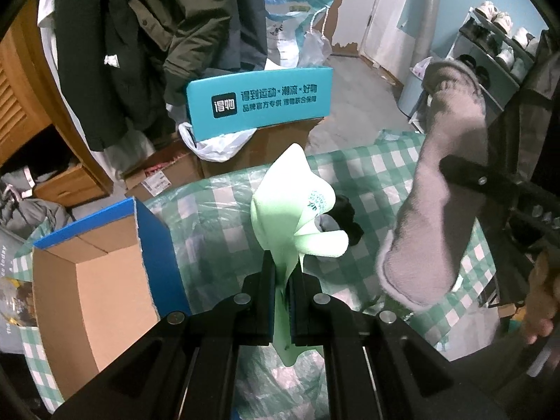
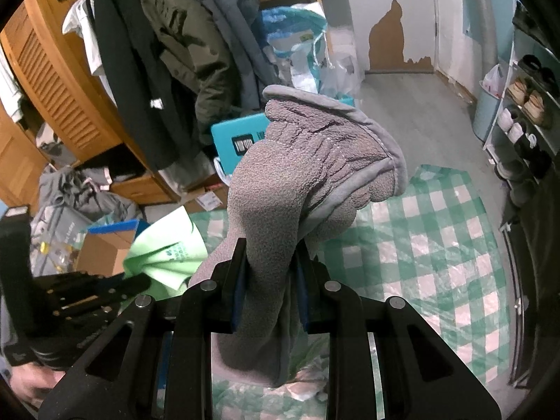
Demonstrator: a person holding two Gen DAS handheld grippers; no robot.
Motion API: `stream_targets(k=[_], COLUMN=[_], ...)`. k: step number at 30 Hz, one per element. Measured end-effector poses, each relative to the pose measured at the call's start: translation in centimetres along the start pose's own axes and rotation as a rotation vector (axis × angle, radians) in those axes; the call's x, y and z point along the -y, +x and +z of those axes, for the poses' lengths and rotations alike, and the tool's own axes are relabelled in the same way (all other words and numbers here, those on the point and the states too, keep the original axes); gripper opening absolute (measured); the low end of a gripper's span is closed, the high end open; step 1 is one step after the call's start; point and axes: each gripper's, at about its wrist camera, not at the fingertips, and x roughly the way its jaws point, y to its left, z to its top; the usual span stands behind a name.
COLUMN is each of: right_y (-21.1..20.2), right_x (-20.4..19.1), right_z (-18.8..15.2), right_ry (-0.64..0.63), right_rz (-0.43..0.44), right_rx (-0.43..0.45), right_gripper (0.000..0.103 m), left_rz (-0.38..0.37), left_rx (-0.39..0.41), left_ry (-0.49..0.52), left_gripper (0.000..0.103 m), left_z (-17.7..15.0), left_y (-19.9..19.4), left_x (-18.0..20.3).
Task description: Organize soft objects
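Both soft items lifted, ready for boxing.
Left gripper (image 1: 282, 280) pinches the green cloth (image 1: 297, 206); right gripper (image 2: 269, 262) clamps the grey fleece glove (image 2: 308, 161); next, probably lower each into the open cardboard box (image 1: 87, 301).

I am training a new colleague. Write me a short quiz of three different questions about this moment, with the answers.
1. True or false: the left gripper is shut on the light green cloth.
2. Which item does the right gripper hold? A) a black sock B) the grey fleece glove C) a plastic bag
3. Fill in: the open cardboard box has a ____ outer wall.

Key
1. True; the cloth is pinched between its fingers.
2. B.
3. Blue.
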Motion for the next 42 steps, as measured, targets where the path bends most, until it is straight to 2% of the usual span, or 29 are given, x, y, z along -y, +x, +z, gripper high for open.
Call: stream_targets(k=[4, 7, 13, 17, 22, 24, 25, 26, 28, 42], right_y=[1.4, 3.3, 7.0, 8.5, 9.0, 9.2, 9.3, 9.4, 9.5, 6.8], right_x=[0.8, 1.7, 3.4, 4.2, 4.3, 4.4, 4.4, 4.4, 4.4, 4.1], right_z=[-0.7, -1.6, -3.6, -4.3, -4.5, -4.6, -4.6, -4.7, -5.0, -10.6], right_ry=[-0.004, -0.005, 0.021, 0.037, 0.054, 0.06, 0.058, 0.056, 0.056, -0.113], right_rz=[-0.043, -0.076, -0.104, -0.117, -0.116, -0.109, -0.108, -0.109, -0.106, -0.153], right_rx=[-0.034, -0.095, -0.216, -0.261, -0.287, -0.294, -0.302, -0.313, -0.33, -0.42], right_gripper=[0.022, 0.022, 0.023, 0.025, 0.041, 0.041, 0.045, 0.055, 0.064, 0.065], left_rz=[-0.007, -0.003, -0.001, 0.003, 0.007, 0.006, 0.006, 0.004, 0.004, -0.002], left_rx=[-0.015, -0.03, -0.047, -0.06, -0.07, -0.072, -0.073, -0.075, -0.078, -0.115], left_ry=[0.008, 0.02, 0.032, 0.031, 0.028, 0.028, 0.029, 0.031, 0.033, 0.036], left_gripper=[0.006, 0.006, 0.006, 0.006, 0.006, 0.006, 0.006, 0.006, 0.006, 0.006], left_z=[-0.3, -0.6, -0.6, -0.7, -0.8, -0.8, -0.7, -0.8, -0.8, -1.4], left_y=[0.4, 1.0, 1.8, 2.3, 2.7, 2.7, 2.8, 2.8, 2.9, 4.1], left_x=[0.4, 0.9, 1.5, 1.4, 1.2, 1.3, 1.3, 1.4, 1.4, 1.6])
